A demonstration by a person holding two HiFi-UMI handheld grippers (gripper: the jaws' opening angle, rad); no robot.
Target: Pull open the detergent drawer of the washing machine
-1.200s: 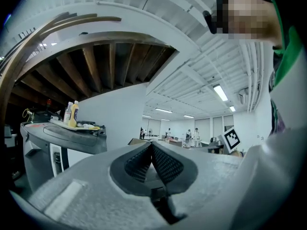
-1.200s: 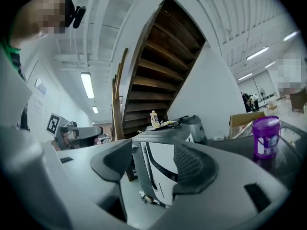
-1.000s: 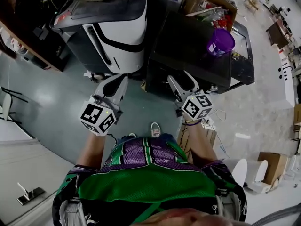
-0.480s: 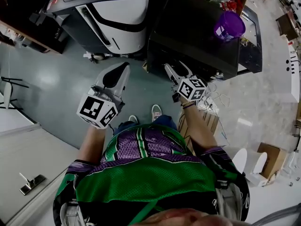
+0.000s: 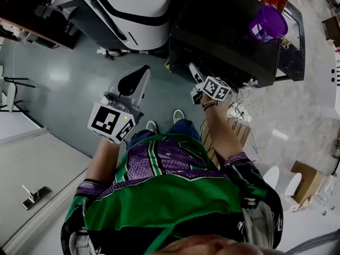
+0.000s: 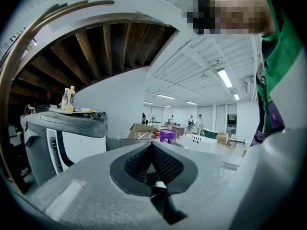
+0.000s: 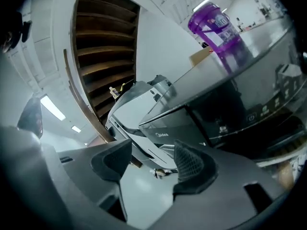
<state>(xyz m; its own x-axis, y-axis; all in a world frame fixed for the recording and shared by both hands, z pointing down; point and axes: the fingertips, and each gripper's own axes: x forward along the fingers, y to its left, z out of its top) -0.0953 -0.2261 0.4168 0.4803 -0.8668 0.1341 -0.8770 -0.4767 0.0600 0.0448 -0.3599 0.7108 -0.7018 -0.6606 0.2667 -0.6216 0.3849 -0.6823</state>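
Observation:
The dark washing machine (image 5: 223, 31) stands ahead of me, its front panel (image 7: 211, 123) facing the right gripper. The drawer front with the brand mark (image 7: 165, 134) sits flush at the panel's left end. My right gripper (image 5: 193, 70) hovers just before the machine's upper front edge, a little short of it. In the right gripper view the right gripper (image 7: 151, 164) is open and nothing lies between its pads. My left gripper (image 5: 139, 76) hangs over the floor to the left of the machine. The left gripper (image 6: 152, 152) has its pads pressed together, holding nothing.
A purple detergent tub (image 5: 268, 23) stands on the washer's top. A white-and-black machine (image 5: 133, 7) sits just left of the washer. Loose cables (image 5: 247, 110) and a cardboard box (image 5: 234, 134) lie on the floor at the right. My shoes (image 5: 178, 116) are below the grippers.
The right gripper has sunk and rolled, coming down in front of the washer's upper front edge. The left gripper has dropped slightly. Both sets of jaws look unchanged.

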